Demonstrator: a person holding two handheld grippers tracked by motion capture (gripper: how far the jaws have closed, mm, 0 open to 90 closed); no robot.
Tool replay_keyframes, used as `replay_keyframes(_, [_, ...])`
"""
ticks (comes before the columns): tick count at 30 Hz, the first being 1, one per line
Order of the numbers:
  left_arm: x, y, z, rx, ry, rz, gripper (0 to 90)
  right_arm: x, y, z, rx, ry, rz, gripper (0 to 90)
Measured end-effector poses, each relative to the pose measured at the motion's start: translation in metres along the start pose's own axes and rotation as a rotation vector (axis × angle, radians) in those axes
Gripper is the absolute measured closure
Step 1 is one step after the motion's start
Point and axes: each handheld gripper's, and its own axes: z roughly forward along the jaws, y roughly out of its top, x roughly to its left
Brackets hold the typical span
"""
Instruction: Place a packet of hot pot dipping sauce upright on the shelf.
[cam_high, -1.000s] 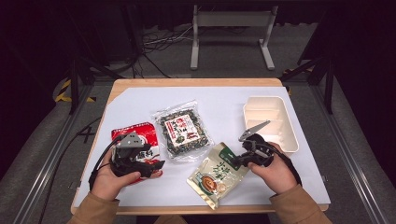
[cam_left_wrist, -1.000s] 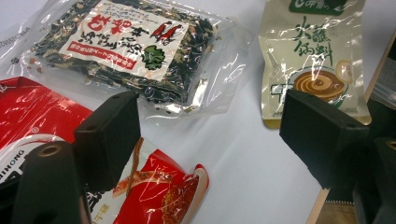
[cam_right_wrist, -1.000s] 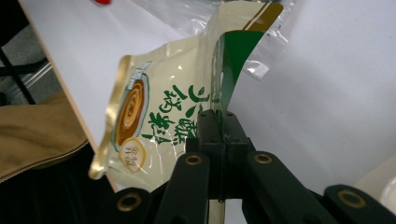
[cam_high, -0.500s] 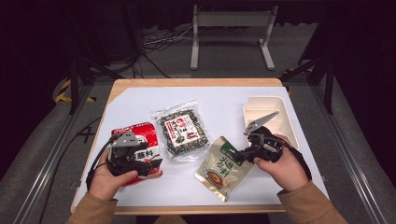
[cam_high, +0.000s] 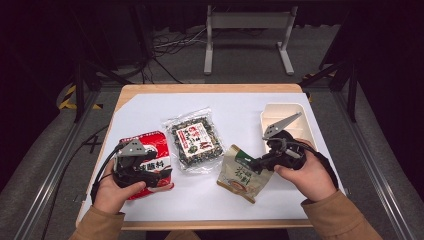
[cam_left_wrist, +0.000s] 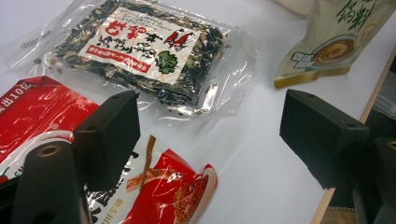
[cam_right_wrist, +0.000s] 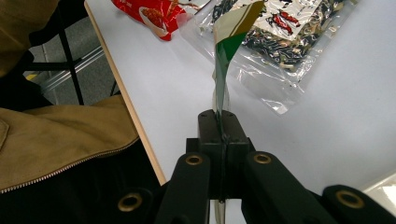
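Lifting the beige-and-green pouch (cam_high: 244, 172) by its top edge, my right claw (cam_high: 256, 163) had come up off the tabletop (cam_high: 280, 200) compared with a moment before, when the pouch lay flat and nearer the front edge. In the high view the pouch now hung tilted, its top corner raised toward the claw and its lower end seemingly resting on the white surface, though I could not tell for sure. In the right gripper view the jaws stood fully pressed together on the thin green-and-white seal of the pouch (cam_right_wrist: 229, 42), which rose straight up from between them. The grip looked secure but narrow, on the sealed edge alone.

My left claw (cam_high: 162, 172) had not shifted: it sat over the red snack bag (cam_high: 152, 145) at the front left, jaws wide apart and holding nothing. In the left gripper view the 2 black pads straddled bare tabletop and the corner of the red snack bag (cam_left_wrist: 163, 191), touching neither as far as I could see.

The clear seaweed packet (cam_high: 195, 142) lay flat in the middle, between the 2 other packs, untouched. The cream tray (cam_high: 267, 115) stood at the right, just beyond my right hand (cam_high: 305, 175).

I judged that the lift meant the pouch was bound for the tray, the nearest container to that hand. With the pouch swinging from 1 pinched edge, I would carry it slowly so that it neither slipped nor dragged the seaweed packet beside it.
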Motion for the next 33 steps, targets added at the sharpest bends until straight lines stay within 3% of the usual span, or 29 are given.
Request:
replay_keyframes(17, [0.006,-0.001,-0.007,-0.029,0.015,-0.023,20.6,0.001,0.018,-0.024,0.002,-0.08,-0.071,89.8])
replay_keyframes(33, [0.013,0.002,-0.01,-0.058,0.024,-0.042,20.6,-0.01,0.038,-0.05,-0.001,-0.115,-0.129,89.8])
